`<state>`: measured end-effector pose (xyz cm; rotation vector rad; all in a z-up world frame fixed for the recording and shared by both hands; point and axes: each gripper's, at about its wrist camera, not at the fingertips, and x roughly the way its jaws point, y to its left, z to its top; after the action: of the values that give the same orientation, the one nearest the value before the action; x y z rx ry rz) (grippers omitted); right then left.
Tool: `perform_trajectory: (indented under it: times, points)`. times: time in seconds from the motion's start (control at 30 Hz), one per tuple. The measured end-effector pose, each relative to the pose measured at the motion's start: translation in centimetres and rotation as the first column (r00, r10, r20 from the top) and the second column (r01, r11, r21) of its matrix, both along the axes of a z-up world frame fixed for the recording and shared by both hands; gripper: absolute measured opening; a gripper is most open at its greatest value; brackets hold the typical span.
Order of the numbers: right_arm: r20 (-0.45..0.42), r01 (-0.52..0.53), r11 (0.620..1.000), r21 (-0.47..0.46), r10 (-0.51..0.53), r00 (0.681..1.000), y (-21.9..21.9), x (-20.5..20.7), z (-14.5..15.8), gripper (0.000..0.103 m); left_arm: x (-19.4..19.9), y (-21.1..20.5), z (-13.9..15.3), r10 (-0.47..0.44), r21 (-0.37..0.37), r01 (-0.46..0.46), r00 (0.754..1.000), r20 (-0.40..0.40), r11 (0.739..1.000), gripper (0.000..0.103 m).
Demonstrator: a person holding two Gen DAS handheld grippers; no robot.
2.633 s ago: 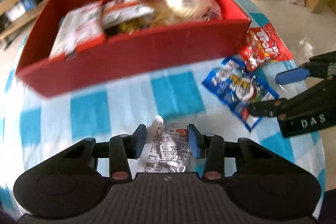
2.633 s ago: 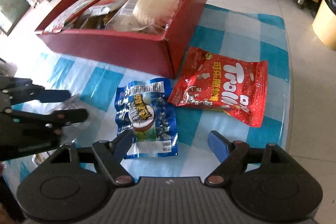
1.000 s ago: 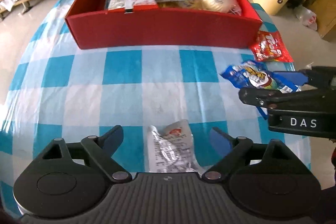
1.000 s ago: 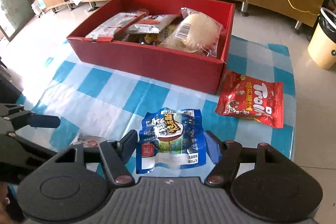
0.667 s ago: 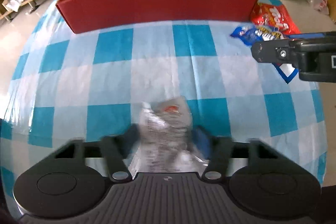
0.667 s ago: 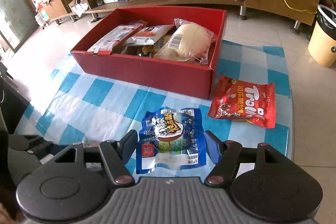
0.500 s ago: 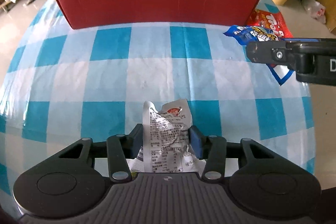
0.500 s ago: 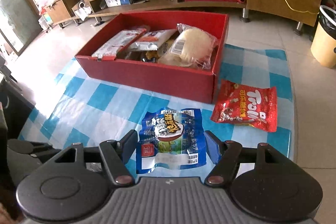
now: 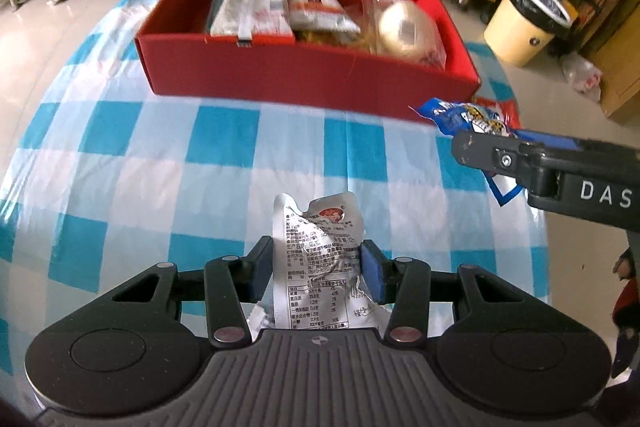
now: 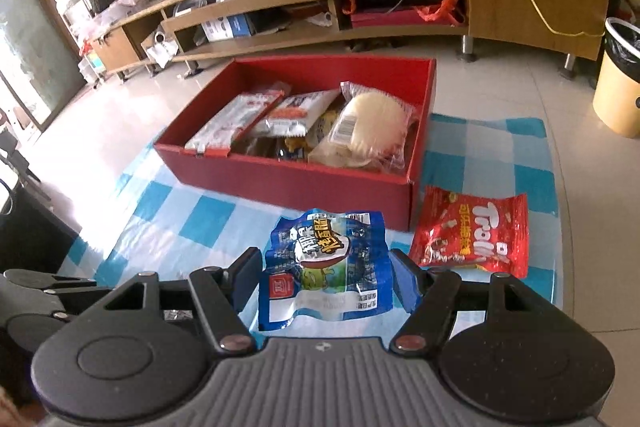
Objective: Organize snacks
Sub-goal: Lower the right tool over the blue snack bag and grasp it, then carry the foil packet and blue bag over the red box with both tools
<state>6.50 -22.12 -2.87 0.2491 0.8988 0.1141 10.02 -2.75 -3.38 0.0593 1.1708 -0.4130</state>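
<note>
My left gripper [image 9: 316, 263] is shut on a crumpled silver snack packet [image 9: 320, 259], held above the blue-checked tablecloth [image 9: 224, 147]. My right gripper [image 10: 325, 273] is shut on a blue snack bag [image 10: 324, 267], lifted off the cloth; in the left wrist view the same blue snack bag [image 9: 468, 115] pokes out of the right gripper [image 9: 532, 155] at the right. Beyond both stands a red box [image 10: 296, 183] with several wrapped snacks in it, among them a round white bun [image 10: 376, 123]. A red Trolli bag [image 10: 476, 235] lies flat by the box's near right corner.
The table's right edge [image 10: 560, 227] runs just past the red bag, with tiled floor beyond. A cream waste bin [image 9: 528, 19] stands on the floor to the right. Low wooden shelves [image 10: 280, 11] line the far wall.
The left jaws closed from wide open onto the silver packet and lifted it off the cloth. The right gripper rose a little with the blue bag held throughout.
</note>
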Motion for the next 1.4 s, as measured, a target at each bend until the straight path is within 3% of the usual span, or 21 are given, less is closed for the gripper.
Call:
perform_trajectory:
  times: [0.4,0.63,1.4]
  points:
    - [0.060,0.035,0.999,0.036,-0.037,0.997,-1.1,0.9,1.8,0.068,2.1,-0.1,3.8,0.037,-0.066,-0.031,0.994,0.099,0.997,0.055]
    - [0.089,0.038,0.999,0.002,-0.038,0.995,-0.6,2.3,2.6,0.068,4.4,-0.7,5.3,0.068,-0.096,-0.055,0.989,0.133,0.994,0.055]
    - [0.148,0.056,0.993,-0.106,-0.040,0.988,-0.1,6.9,3.5,0.068,9.9,-2.2,5.5,0.121,-0.076,-0.109,0.976,0.178,0.991,0.055]
